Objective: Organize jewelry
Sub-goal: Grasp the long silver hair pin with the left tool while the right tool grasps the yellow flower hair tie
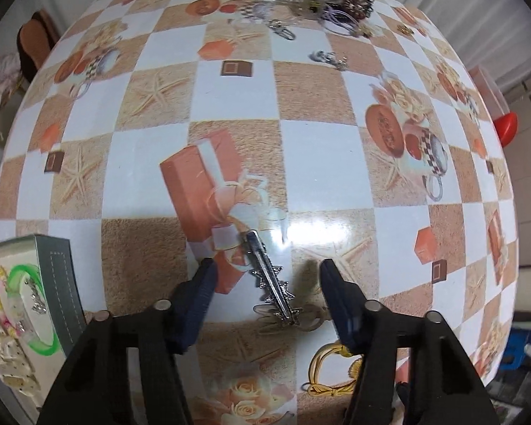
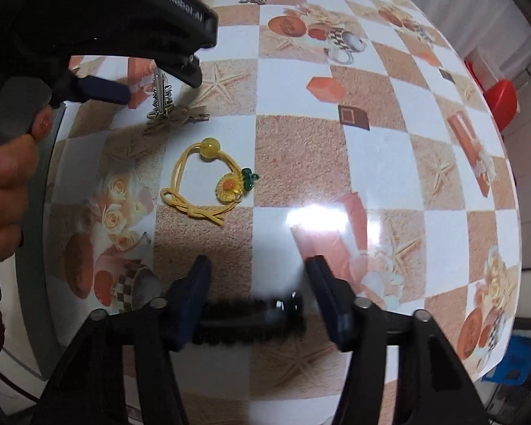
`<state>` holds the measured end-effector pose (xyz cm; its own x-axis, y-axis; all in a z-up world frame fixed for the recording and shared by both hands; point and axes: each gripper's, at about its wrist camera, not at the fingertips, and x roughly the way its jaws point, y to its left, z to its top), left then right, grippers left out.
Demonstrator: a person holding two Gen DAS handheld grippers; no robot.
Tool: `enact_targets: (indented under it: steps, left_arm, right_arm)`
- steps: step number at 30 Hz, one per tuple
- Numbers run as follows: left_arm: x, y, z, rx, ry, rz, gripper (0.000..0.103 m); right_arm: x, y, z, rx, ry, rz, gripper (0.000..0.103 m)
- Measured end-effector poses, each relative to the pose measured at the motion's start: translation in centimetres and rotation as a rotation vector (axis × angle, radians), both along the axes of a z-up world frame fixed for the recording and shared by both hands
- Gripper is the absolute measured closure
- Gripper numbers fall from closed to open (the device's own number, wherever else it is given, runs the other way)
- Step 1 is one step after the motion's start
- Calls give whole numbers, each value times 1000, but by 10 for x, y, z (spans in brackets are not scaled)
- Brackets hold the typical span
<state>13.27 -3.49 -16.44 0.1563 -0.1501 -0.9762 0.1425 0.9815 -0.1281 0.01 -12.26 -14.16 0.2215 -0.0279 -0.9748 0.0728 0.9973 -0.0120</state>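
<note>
**A:** ok so the left tongs [image 1: 267, 272] are partly open, pointing down over a silver hair clip [image 1: 272, 283] lying on the worktop [image 1: 318, 148]. Clip sits between the fingers, low in the frame, neither pad touching it.

**B:** and the right tongs [image 2: 256, 276]? Half open too, with a dark beaded piece [image 2: 251, 318] across the gap at the bottom of the frame. It's blurry, so can't tell if it's pinched.

**A:** yellow flower hair tie [image 2: 209, 184] is above them, centre-left. Jewelry box [image 1: 24, 304] lower left, loose pile [image 1: 322, 3] along the top edge.
</note>
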Motion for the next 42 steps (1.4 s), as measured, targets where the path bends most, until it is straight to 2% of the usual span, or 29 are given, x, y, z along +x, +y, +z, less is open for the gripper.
enact_targets:
  steps: [1,2,4,5,7,17,21,23,28,29,30,31,32,37,40,42]
  left_arm:
    - [0,-1,0,-1,0,-5,44]
    - [-2,-3,0,0,-2,-12,49]
    - [-5,-8,1,12,-9,-33,63]
    - [-7,-7,1,9,-12,-35,66]
    - [-8,-6,1,-4,-10,-33,81]
    - [-19,15,18,-32,-48,7,81]
    - [-25,21,26,-35,-62,16,81]
    - [-29,22,29,-32,-69,17,81]
    - [-38,32,34,-28,-74,25,81]
    - [-39,34,34,-26,-74,28,81]
    - [-40,35,35,-25,-76,29,81]
    - [-40,35,35,-24,-77,31,81]
    - [-41,37,36,-24,-79,35,81]
    - [-43,41,38,-30,-83,45,81]
    - [-45,42,39,-31,-85,47,81]
    - [-48,43,41,-30,-88,47,81]
  right_arm:
    - [0,1,2,-1,-5,7,67]
    - [1,1,3,0,-8,16,82]
    - [4,-1,4,6,-4,20,90]
    - [5,-3,4,12,-2,14,95]
    - [6,-9,5,50,4,-6,97]
    - [13,-51,7,233,27,-125,100]
    - [14,-67,8,272,23,-136,100]
    - [18,-81,4,326,37,-122,100]
    - [32,-69,0,375,39,-77,94]
    - [35,-65,1,379,31,-69,82]
    - [37,-64,2,380,27,-65,61]
    - [39,-61,4,379,14,-60,51]
    - [41,-58,7,371,-9,-52,46]
    - [53,-41,4,305,3,-5,47]
    - [57,-29,2,220,8,41,60]
    - [57,-22,2,160,13,77,88]
